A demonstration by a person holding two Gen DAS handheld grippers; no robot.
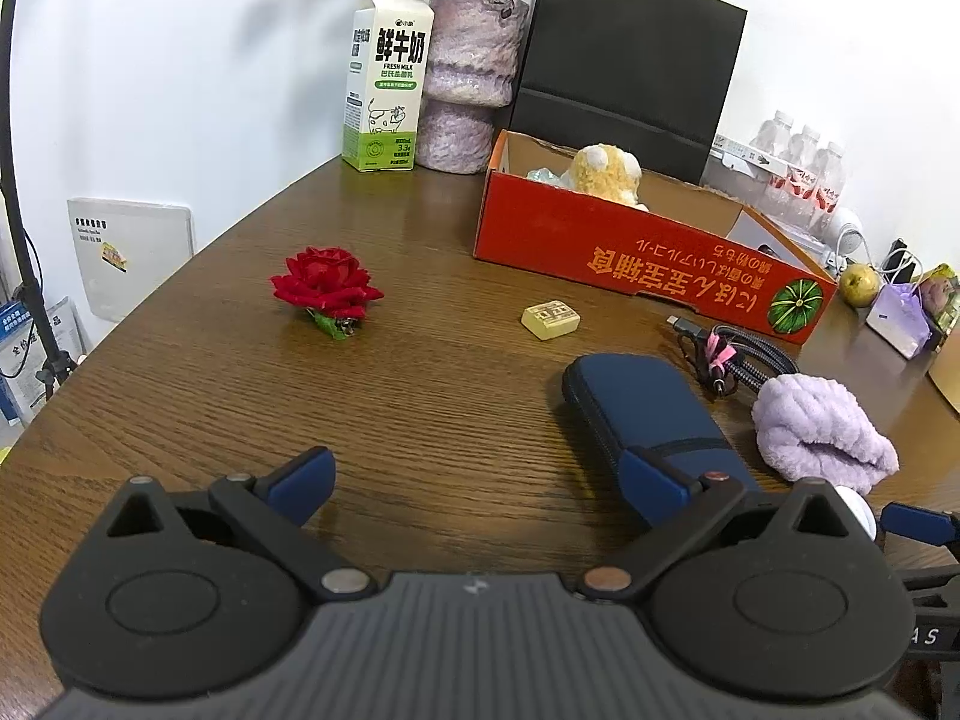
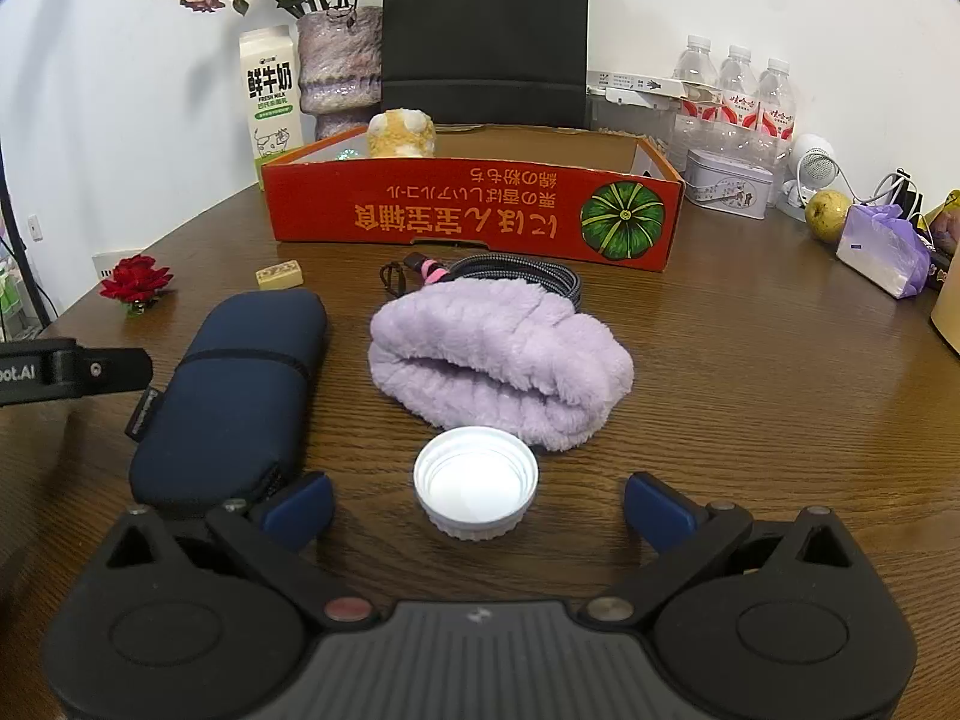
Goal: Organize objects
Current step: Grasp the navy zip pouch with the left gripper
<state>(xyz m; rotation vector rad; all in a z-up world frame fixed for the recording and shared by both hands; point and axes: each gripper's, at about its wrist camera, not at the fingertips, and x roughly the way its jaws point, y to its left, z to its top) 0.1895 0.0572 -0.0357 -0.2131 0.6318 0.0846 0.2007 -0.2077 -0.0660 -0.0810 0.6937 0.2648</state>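
Note:
An orange cardboard box (image 1: 600, 240) stands at the back of the wooden table with a yellow plush toy (image 1: 606, 171) inside. On the table lie a red rose (image 1: 327, 285), a cream tile (image 1: 550, 319), a navy pouch (image 1: 648, 414), a coiled cable (image 1: 738, 354) and a lilac fluffy cloth (image 1: 822, 432). My left gripper (image 1: 480, 480) is open and empty; its right finger overlaps the pouch. My right gripper (image 2: 477, 504) is open, with a white bottle cap (image 2: 474, 480) lying between its fingers. The cloth (image 2: 498, 354), pouch (image 2: 234, 396) and box (image 2: 474, 210) lie ahead of it.
A milk carton (image 1: 384, 78), a purple vase (image 1: 468, 78) and a black paper bag (image 1: 630, 54) stand behind the box. Water bottles (image 2: 738, 96), a tin (image 2: 726, 183), an apple (image 2: 828, 213) and a lilac bag (image 2: 882, 255) sit at the right.

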